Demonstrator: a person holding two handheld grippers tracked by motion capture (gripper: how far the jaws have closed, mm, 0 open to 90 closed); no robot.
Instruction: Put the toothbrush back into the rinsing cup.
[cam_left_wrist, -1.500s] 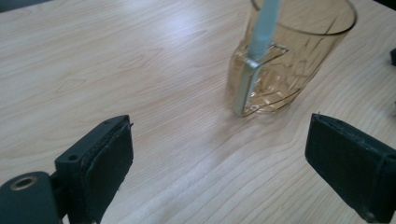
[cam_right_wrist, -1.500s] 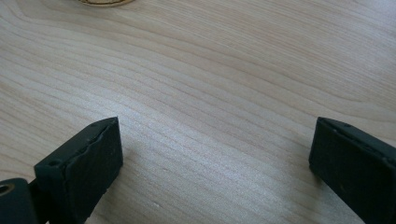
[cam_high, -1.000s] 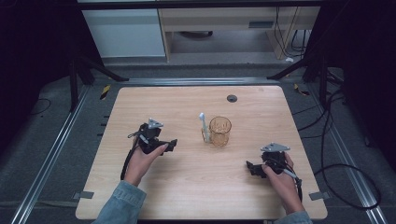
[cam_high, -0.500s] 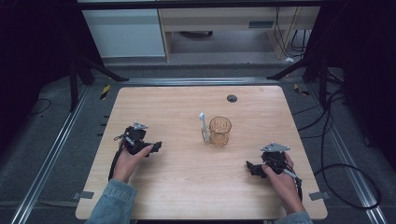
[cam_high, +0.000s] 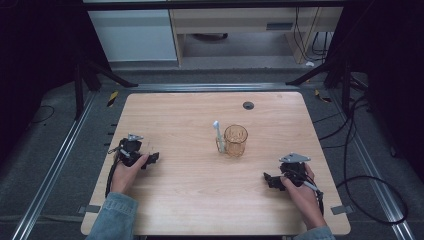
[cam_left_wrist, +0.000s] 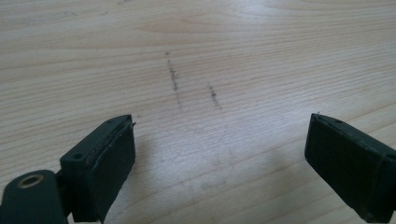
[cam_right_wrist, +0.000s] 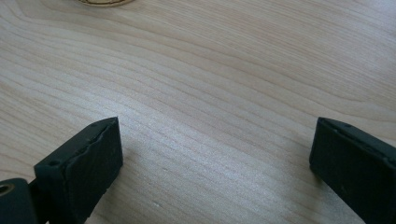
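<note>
Left gripper (cam_high: 152, 158): low on the table (cam_high: 190, 200) near its left edge, jaws spread wide, nothing between them. In the left gripper view only bare wood with 2 short dark scuff lines (cam_left_wrist: 173, 77) lies ahead of the left gripper's pads (cam_left_wrist: 112, 158).

Right gripper (cam_high: 270, 180): low near the right front part of the table, jaws also wide and empty. In the right gripper view the amber rim of the cup base (cam_right_wrist: 100, 2) just shows at the top edge, well ahead.

Outward: an amber glass cup (cam_high: 235, 140) stands upright near the table's middle, between the 2 grippers and well apart from both. A white toothbrush (cam_high: 217, 134) stands just beside it on its left, seemingly leaning on the cup; whether it touches the handle is too small to tell. A small dark disc (cam_high: 248, 105) lies farther back.

Risks, as judgement: the cup is glass and likely smooth, so a pinch on the rim could slip or tip it. The toothbrush looks poorly supported; any nudge of the cup from the right gripper would probably topple it. A fast approach by the left gripper could knock the brush flat before the jaws close.
</note>
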